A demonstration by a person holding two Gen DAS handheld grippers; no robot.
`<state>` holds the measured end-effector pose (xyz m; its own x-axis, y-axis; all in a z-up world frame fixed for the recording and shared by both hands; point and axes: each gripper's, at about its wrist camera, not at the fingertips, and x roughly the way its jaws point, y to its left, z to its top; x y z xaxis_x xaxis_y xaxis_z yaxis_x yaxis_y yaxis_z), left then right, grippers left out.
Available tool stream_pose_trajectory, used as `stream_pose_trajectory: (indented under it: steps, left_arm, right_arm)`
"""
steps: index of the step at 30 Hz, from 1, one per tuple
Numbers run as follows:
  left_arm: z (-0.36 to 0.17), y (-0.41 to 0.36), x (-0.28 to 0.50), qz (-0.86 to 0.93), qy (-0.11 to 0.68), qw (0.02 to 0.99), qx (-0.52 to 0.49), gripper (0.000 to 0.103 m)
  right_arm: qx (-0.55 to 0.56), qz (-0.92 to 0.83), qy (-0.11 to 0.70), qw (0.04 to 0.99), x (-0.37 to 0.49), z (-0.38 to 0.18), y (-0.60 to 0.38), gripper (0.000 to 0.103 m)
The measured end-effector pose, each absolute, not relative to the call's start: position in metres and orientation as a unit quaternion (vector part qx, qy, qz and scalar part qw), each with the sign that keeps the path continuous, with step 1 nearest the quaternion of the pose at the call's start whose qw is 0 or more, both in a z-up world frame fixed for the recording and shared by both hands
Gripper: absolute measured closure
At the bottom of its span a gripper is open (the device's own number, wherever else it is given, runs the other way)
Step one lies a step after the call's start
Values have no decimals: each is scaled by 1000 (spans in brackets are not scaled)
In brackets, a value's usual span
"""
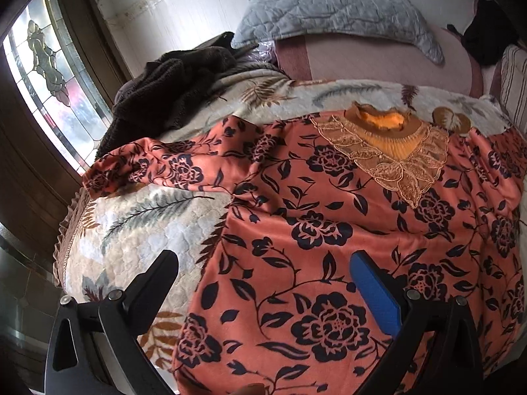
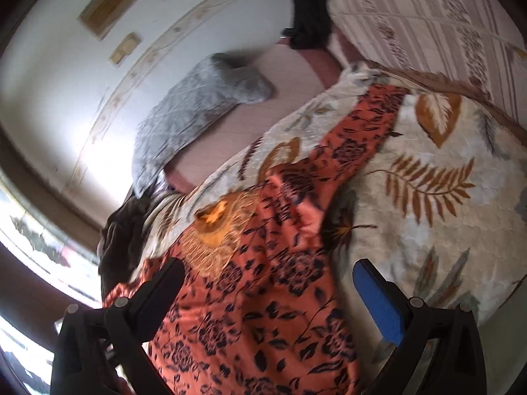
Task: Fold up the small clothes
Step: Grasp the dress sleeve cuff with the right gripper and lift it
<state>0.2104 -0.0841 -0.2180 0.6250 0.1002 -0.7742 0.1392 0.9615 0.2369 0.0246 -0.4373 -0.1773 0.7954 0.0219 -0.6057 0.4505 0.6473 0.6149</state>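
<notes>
An orange garment with a dark flower print (image 1: 329, 230) lies spread flat on the bed. Its lace collar (image 1: 392, 151) points to the far side and one sleeve (image 1: 148, 168) stretches out to the left. My left gripper (image 1: 263, 263) hovers open over the garment's lower left part, its fingers wide apart with nothing between them. In the right wrist view the same garment (image 2: 263, 296) runs tilted across the picture, its other sleeve (image 2: 362, 131) reaching up to the right. My right gripper (image 2: 268, 276) is open above the garment's right side, holding nothing. That view is motion-blurred.
The bed is covered by a cream leaf-print quilt (image 1: 141, 230). A dark brown knit garment (image 1: 164, 92) is heaped at the far left, a grey quilted pillow (image 1: 329, 10) and pink bedding (image 1: 378, 62) behind. A stained-glass window (image 1: 49, 82) stands at the left past the bed's edge.
</notes>
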Motion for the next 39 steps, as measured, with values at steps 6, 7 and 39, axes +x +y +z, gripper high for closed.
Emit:
stream_pose_trajectory:
  steps: [6, 7, 39]
  left_arm:
    - [-274, -131, 262, -36, 452, 879, 146, 0]
    - [-283, -135, 268, -33, 459, 875, 154, 0]
    - [-268, -87, 308, 27, 467, 883, 38, 0]
  right_arm:
    - [475, -190, 272, 815, 65, -230, -569, 1]
    - [487, -199, 260, 810, 73, -237, -589, 2]
    - [483, -99, 158, 855, 211, -213, -636, 96]
